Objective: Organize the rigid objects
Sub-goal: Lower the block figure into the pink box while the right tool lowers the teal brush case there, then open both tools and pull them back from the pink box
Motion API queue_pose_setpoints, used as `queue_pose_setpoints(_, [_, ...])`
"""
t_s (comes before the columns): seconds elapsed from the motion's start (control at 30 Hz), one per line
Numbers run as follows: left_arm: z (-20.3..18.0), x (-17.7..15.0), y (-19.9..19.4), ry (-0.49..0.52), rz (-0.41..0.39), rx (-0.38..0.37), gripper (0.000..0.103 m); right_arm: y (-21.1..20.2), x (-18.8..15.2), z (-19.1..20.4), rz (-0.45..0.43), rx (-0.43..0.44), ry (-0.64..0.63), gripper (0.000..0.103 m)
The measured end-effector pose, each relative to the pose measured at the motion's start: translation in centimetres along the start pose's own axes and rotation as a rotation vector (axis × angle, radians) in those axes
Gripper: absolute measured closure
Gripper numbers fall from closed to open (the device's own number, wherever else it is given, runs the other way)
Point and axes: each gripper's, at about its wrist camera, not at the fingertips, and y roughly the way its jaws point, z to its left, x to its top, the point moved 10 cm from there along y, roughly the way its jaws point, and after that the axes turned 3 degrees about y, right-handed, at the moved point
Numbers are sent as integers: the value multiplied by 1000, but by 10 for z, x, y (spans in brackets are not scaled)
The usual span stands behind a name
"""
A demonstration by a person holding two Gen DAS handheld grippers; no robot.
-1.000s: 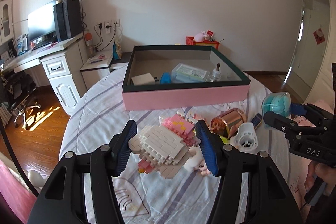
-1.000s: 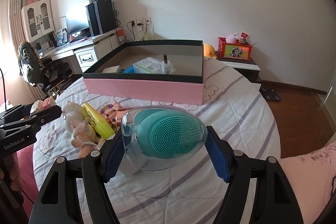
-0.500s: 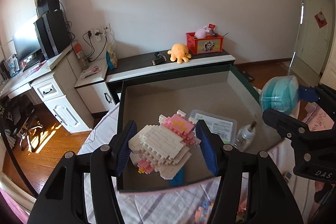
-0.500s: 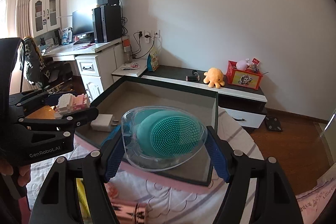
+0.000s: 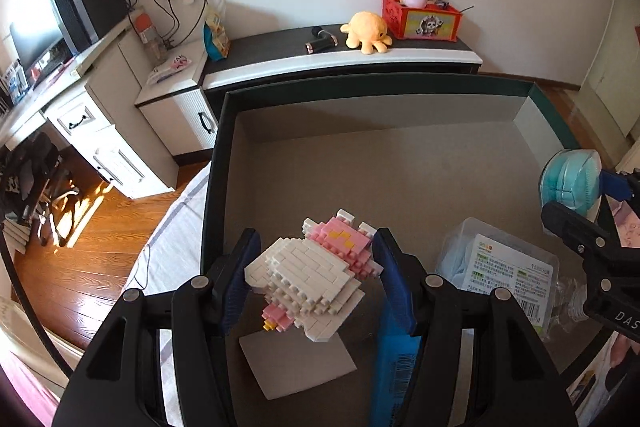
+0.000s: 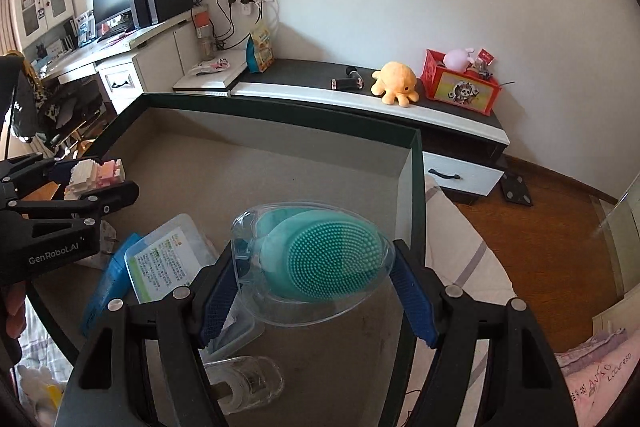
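Left gripper (image 5: 316, 269) clamped on white-pink brick figure (image 5: 310, 275), lower centre of frame, above the box (image 5: 400, 163) floor. Right gripper (image 6: 316, 291) clamped on clear-cased teal brush (image 6: 316, 259), centre frame, over box's right half. Plastic container (image 5: 508, 267) inside box, lower right.

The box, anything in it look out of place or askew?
Only slightly. Inside the box, the blue carton lies partly under the clear plastic case, and the small clear bottle lies on its side. Nothing looks spilled or damaged.
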Motion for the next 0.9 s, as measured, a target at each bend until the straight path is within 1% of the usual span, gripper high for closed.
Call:
queue_pose_setpoints(0.07, [0,0,-1,5,0,19,42,2,-1,-3,11,-23,-6,29])
queue_pose_setpoints(0.13, [-2,0,-7,-3,-18,9,35,2,-1,-5,13,-17,6,29])
queue_pose_setpoints(0.17, [-3,-1,-11,-10,-28,-1,33,0,-1,-6,4,-15,19,29])
queue_pose_setpoints(0.2, [-1,-3,-18,-17,-41,-1,27,-4,-1,-8,-9,-10,39,29])
queue_pose_setpoints(0.23, [-1,-3,-26,-20,-61,7,19,-7,-1,-9,-15,0,56,29])
queue_pose_setpoints(0.33, [0,-5,-61,-16,-144,26,14,-30,-3,-11,-67,21,80,24])
queue_pose_setpoints(0.4, [1,-12,-91,-30,-207,33,10,-53,-6,-10,-103,32,95,23])
queue_pose_setpoints(0.43, [1,-17,-108,-34,-244,40,7,-69,-9,-9,-130,44,105,23])
queue_pose_setpoints(0.53, [1,-37,-161,-44,-359,83,0,-119,-22,0,-214,55,114,18])
queue_pose_setpoints(0.63, [-5,-66,-212,-52,-458,116,0,-170,-42,16,-299,62,111,9])
queue_pose_setpoints(0.67, [-8,-75,-226,-52,-481,119,0,-186,-49,22,-326,61,108,0])
queue_pose_setpoints(0.77, [-14,-106,-262,-62,-527,139,0,-232,-72,44,-400,69,88,0])
queue_pose_setpoints(0.87, [-20,-137,-293,-72,-567,140,0,-265,-97,60,-440,13,65,0])
queue_pose_setpoints(0.9, [-23,-147,-303,-78,-581,135,0,-274,-104,64,-455,7,64,0])
